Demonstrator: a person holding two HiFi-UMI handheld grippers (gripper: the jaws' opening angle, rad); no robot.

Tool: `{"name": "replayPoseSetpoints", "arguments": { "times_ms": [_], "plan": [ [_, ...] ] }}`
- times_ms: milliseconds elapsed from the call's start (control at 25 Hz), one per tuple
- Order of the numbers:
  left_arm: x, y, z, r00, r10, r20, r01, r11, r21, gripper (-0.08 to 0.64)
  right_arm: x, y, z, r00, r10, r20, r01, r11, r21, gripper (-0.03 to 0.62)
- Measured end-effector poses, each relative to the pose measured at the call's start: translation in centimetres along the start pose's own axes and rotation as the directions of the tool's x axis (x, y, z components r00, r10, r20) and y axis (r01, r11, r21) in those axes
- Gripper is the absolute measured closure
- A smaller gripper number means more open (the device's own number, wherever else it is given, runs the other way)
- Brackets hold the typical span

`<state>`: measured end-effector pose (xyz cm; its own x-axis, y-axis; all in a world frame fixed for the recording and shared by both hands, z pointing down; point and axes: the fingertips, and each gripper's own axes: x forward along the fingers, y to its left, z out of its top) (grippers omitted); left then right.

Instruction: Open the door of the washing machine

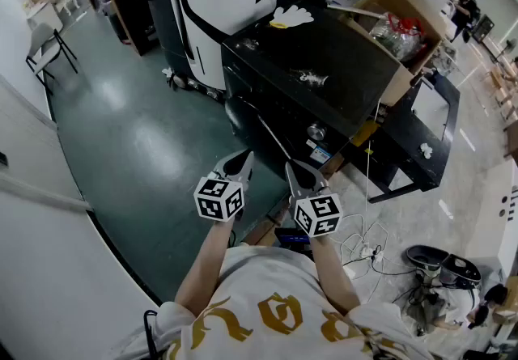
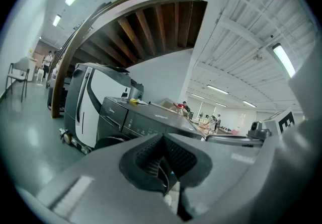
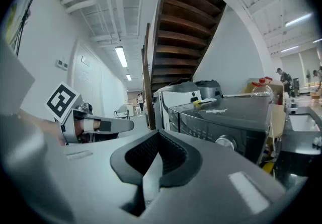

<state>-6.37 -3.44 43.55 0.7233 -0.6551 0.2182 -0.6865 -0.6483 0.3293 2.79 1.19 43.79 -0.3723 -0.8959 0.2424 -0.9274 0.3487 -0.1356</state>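
Low in frame, the left gripper (image 1: 241, 161) and right gripper (image 1: 293, 172) sit pinched shut and empty near the dark washing machine (image 1: 316, 75) at centre, so they might skid off its door (image 1: 239, 119) rather than catch it.

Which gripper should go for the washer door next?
Probably left: the left gripper points at the door, its round rim just ahead; the right gripper faces the control knob. Both are shut, empty.
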Motion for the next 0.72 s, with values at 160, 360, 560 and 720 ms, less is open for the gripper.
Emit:
{"name": "replayPoseSetpoints", "arguments": {
  "times_ms": [160, 360, 560, 720],
  "plan": [
    [0.4, 0.3, -0.2, 1.0, -0.002, 0.009, 0.002, 0.999, -0.033, 0.56, 0.0, -0.6, 0.0, 1.0, 0.0, 0.0, 0.0, 1.0, -0.004, 0.571],
    [0.7, 0.2, -0.7, 1.0, -0.011, 0.002, 0.011, 0.998, -0.059, 0.56, -0.4, -1.4, -0.3, 1.0, -0.012, -0.002, 0.012, 1.0, 0.007, 0.571],
    [1.5, -0.1, -1.1, 1.0, -0.01, -0.018, 0.009, 0.998, -0.055, 0.56, -1.2, -2.3, 0.0, 0.999, -0.034, 0.011, 0.034, 0.999, 0.041, 0.571],
    [2.9, -0.5, -1.7, 1.0, -0.008, -0.024, 0.006, 0.998, -0.062, 0.534, -1.5, -3.9, -0.5, 0.998, -0.06, -0.01, 0.061, 0.997, 0.047, 0.569]
  ]
}}
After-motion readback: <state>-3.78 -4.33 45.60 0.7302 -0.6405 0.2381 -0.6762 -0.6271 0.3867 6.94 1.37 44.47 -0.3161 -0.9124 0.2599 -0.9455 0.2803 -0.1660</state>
